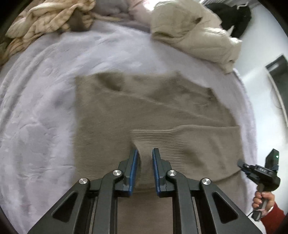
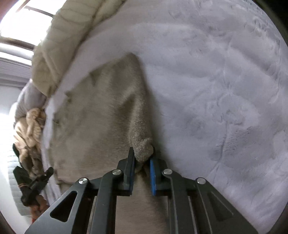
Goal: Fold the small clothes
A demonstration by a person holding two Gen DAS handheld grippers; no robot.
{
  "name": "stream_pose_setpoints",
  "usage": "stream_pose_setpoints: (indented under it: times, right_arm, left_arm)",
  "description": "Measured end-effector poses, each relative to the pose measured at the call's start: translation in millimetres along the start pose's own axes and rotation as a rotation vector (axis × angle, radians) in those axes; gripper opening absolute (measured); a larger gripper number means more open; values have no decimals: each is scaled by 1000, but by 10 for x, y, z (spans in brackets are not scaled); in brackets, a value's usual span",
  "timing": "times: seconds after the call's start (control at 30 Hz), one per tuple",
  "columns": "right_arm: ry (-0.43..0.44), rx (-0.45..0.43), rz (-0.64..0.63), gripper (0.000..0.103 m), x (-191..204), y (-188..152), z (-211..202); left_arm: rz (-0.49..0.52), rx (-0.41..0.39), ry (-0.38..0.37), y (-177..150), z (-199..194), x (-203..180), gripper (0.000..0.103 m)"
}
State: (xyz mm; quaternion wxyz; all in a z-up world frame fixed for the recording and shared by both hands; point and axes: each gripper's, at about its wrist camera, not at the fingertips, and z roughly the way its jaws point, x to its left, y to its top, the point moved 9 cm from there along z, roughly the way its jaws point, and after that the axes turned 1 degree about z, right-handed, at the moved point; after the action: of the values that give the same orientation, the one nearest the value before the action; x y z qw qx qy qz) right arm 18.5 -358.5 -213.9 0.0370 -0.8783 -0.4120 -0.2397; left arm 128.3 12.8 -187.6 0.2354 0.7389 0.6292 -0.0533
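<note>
A taupe knit sweater lies spread on a lavender fleece blanket over a bed. My left gripper is shut on a pinch of the sweater's ribbed band, and the cloth rises between its blue pads. In this view my right gripper sits at the sweater's right edge, held by a hand in a red sleeve. In the right wrist view, my right gripper is shut on a bunched edge of the sweater. My left gripper shows at the lower left.
A cream quilted jacket lies at the bed's far right. A crumpled tan patterned cloth is at the far left. Dark clothing hangs beyond the jacket. The bed's right edge meets a white wall. Bare blanket spreads right of the sweater.
</note>
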Motion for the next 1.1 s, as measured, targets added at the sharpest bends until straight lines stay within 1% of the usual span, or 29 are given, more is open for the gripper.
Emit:
stream_pose_setpoints:
  times: [0.03,0.07,0.1,0.13,0.17,0.2,0.23,0.27,0.3,0.33,0.4,0.47,0.53,0.6,0.67,0.7,0.77,0.83,0.87,0.97,1.07,1.1]
  right_arm:
    - [-1,5,7,16,-26,1,38]
    - [-1,2,13,21,-27,5,40]
    - [-6,2,20,29,-36,8,34]
    - [-21,-1,31,34,-45,3,-1]
    - [-33,-6,35,40,-61,-4,-52]
    - [-58,-13,32,47,-49,-21,-107]
    - [-72,-18,28,50,-59,-39,-153]
    - [-84,-26,21,53,-57,-73,-218]
    - [-90,-34,10,53,-16,-110,-264]
    - [-88,-37,-3,53,45,-157,-295]
    - [-54,-32,-40,53,252,-293,-332]
    - [-26,-14,-88,53,482,-398,-291]
    - [-12,15,-172,53,790,-519,-170]
    - [-15,27,-250,53,1065,-592,-17]
    - [-30,38,-282,53,1212,-616,131]
    - [-46,65,-296,53,1273,-649,265]
    - [-89,119,-307,53,1277,-726,433]
    - [-115,163,-308,53,1247,-843,476]
    - [-112,165,-316,53,1254,-882,448]
    - [-106,177,-316,59,1248,-1007,327]
    - [-103,190,-300,60,1229,-1165,173]
    - [-107,191,-298,63,1218,-1222,108]
  left_arm:
    - [0,12,28,-34,30,67,19]
    - [4,19,57,-68,31,128,19]
    - [3,22,94,-101,10,194,19]
    - [-9,20,122,-141,-33,260,19]
    - [-21,19,118,-171,-67,282,22]
    - [-35,19,108,-201,-95,289,30]
    - [-54,20,100,-231,-138,294,65]
    - [-65,7,101,-238,-184,295,91]
    - [-68,-23,109,-230,-246,291,92]
    - [-53,-37,101,-229,-283,236,92]
    - [-41,-21,111,-264,-306,171,92]
    - [-44,-28,132,-318,-354,163,92]
    - [-47,-23,156,-382,-394,167,92]
    - [-38,-15,183,-467,-427,160,92]
    - [-15,-7,210,-574,-481,168,92]
    - [-3,3,225,-628,-500,167,92]
    - [14,28,244,-790,-538,186,92]
    - [11,56,253,-951,-574,228,92]
    - [7,67,255,-1024,-600,244,92]
    - [-23,93,249,-1270,-695,303,92]
    - [-28,120,248,-1458,-793,324,92]
    - [-27,123,252,-1509,-830,321,92]
